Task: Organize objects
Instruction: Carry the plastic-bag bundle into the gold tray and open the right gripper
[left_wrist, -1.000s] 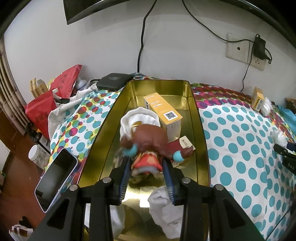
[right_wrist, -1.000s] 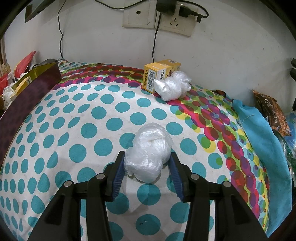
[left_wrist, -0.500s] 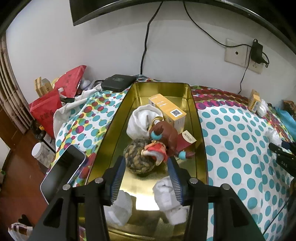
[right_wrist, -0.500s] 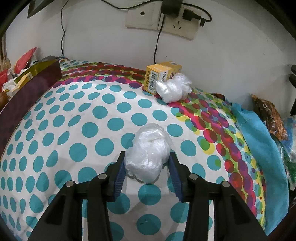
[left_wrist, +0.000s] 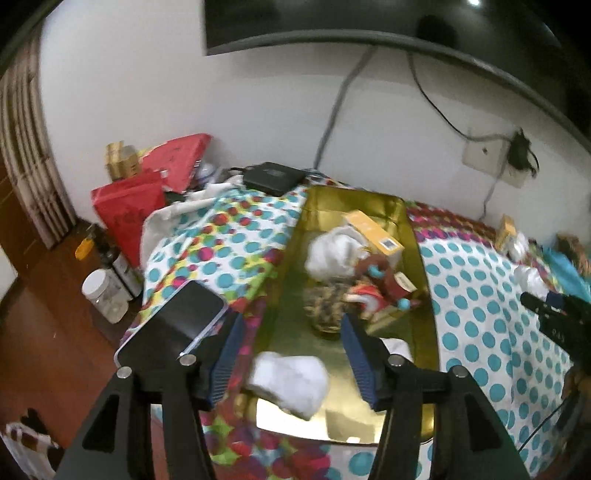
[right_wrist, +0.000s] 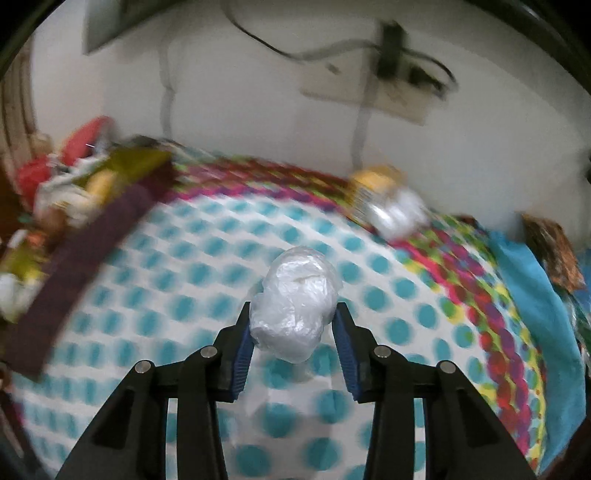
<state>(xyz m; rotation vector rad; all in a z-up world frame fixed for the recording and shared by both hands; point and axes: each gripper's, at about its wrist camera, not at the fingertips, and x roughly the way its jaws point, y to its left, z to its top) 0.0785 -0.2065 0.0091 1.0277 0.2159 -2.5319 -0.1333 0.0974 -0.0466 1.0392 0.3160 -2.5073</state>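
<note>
My left gripper (left_wrist: 290, 345) is open and empty, held above the near end of a gold metal tray (left_wrist: 291, 258) on the dotted tablecloth. In the tray lie a doll (left_wrist: 376, 284), a woven ball (left_wrist: 325, 306), an orange box (left_wrist: 373, 236) and white wads (left_wrist: 291, 380). My right gripper (right_wrist: 291, 345) is shut on a crumpled clear plastic bag (right_wrist: 295, 302) and holds it above the cloth. The tray also shows at the left of the right wrist view (right_wrist: 92, 229), blurred.
A phone (left_wrist: 173, 328) lies left of the tray at the table edge. A black box (left_wrist: 273, 177), red bags (left_wrist: 129, 206) and jars (left_wrist: 103, 295) stand to the left. A yellow box (right_wrist: 369, 192) with another plastic wad (right_wrist: 402, 214) sits by the wall.
My left gripper has pulled back and up from the tray, with the doll left inside. My right gripper has lifted the plastic bag off the cloth and is moving.
</note>
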